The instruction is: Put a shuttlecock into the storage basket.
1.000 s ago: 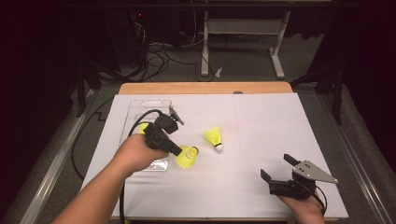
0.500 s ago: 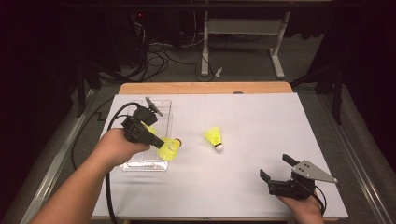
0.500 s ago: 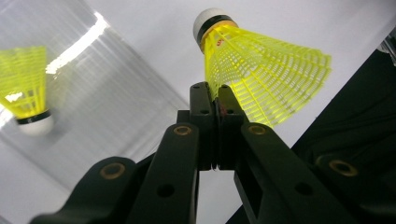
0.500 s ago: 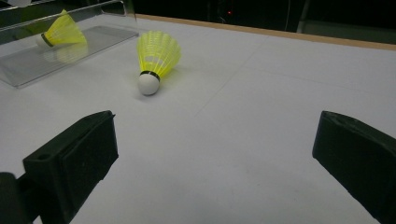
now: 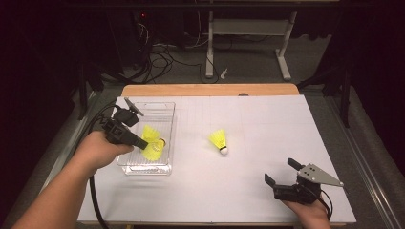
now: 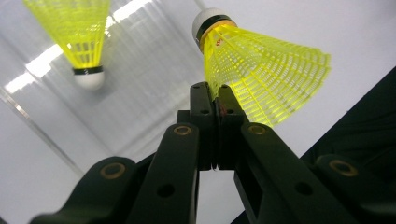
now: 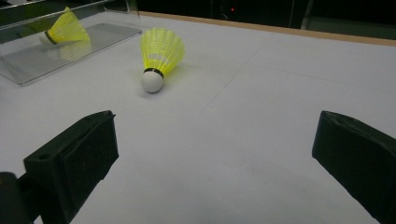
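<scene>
Sorting yellow shuttlecocks into a clear plastic tray [image 5: 168, 125] at the left of a white-covered table [image 5: 267, 124]. Left gripper [image 5: 144, 145] clamped shut on the skirt of one shuttlecock [image 6: 261, 77], poised over the tray's near half; close beside it, a second shuttlecock [image 5: 148, 132] lying inside the tray, cork seemingly toward the near side. From the left gripper view, jaws pinched tight on the yellow mesh, white cork pointing away. A third shuttlecock [image 5: 218, 141] out on the bare table, mid-centre, well apart from the tray, cork toward the near edge. Right gripper [image 5: 282, 172] resting at the near right corner, jaws spread wide with nothing between them, aimed loosely at that lone shuttlecock [image 7: 159, 58]. Judged step: delivery of the second piece, about to be let go. Next move, by this reading: lower a touch, part the left jaws over the tray floor clear of the piece lying there, then go for the last one in the middle.
</scene>
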Motion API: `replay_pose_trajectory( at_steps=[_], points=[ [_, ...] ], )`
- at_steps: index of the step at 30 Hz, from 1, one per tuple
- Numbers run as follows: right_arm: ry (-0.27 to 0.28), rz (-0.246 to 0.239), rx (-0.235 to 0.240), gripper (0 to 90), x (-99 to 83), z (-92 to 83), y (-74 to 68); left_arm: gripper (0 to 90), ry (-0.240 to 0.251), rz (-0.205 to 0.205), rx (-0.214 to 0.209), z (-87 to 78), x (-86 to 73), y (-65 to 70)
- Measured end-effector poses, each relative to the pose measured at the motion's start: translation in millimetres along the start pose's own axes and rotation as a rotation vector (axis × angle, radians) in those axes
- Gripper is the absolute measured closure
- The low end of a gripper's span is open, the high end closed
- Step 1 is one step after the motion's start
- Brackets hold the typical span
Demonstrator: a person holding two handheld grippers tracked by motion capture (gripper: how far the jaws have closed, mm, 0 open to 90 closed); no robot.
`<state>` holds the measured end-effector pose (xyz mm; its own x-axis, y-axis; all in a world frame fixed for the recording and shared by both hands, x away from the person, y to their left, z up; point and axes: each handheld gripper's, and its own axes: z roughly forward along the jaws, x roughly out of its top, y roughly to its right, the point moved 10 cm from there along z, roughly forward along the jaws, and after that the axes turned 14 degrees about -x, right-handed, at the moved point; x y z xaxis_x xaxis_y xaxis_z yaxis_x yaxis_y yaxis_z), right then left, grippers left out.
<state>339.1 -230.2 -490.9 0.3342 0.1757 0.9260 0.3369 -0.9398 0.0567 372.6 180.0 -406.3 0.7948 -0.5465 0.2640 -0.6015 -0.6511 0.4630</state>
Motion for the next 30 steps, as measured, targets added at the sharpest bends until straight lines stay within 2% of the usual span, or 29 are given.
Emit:
replay_pose_trajectory(
  at_steps=[5,10,11,12,17,30],
  points=[
    [-0.002,0.000,0.001,0.9,-0.4,0.5,-0.5,88.8,0.023,-0.028,0.009,-6.1,-5.7,-13.0],
    [-0.003,0.002,0.001,0.9,-0.6,0.6,-0.3,88.9,0.020,-0.050,0.019,-8.6,-12.0,-24.0],
    [-0.003,0.002,0.001,0.9,-0.7,0.6,-0.3,88.9,0.012,-0.067,0.018,-9.0,-14.5,-24.7],
    [-0.003,0.001,0.001,0.9,-0.7,0.7,-0.2,88.9,0.021,-0.048,0.024,-8.1,-13.8,-29.1],
    [-0.003,0.002,0.001,0.9,-0.9,0.8,-0.1,88.9,0.012,-0.084,0.023,-6.9,-19.8,-35.5],
    [-0.003,-0.002,0.011,0.3,-1.2,1.5,-2.2,88.8,-0.007,-0.121,0.040,3.0,-31.0,-55.0]
  ],
)
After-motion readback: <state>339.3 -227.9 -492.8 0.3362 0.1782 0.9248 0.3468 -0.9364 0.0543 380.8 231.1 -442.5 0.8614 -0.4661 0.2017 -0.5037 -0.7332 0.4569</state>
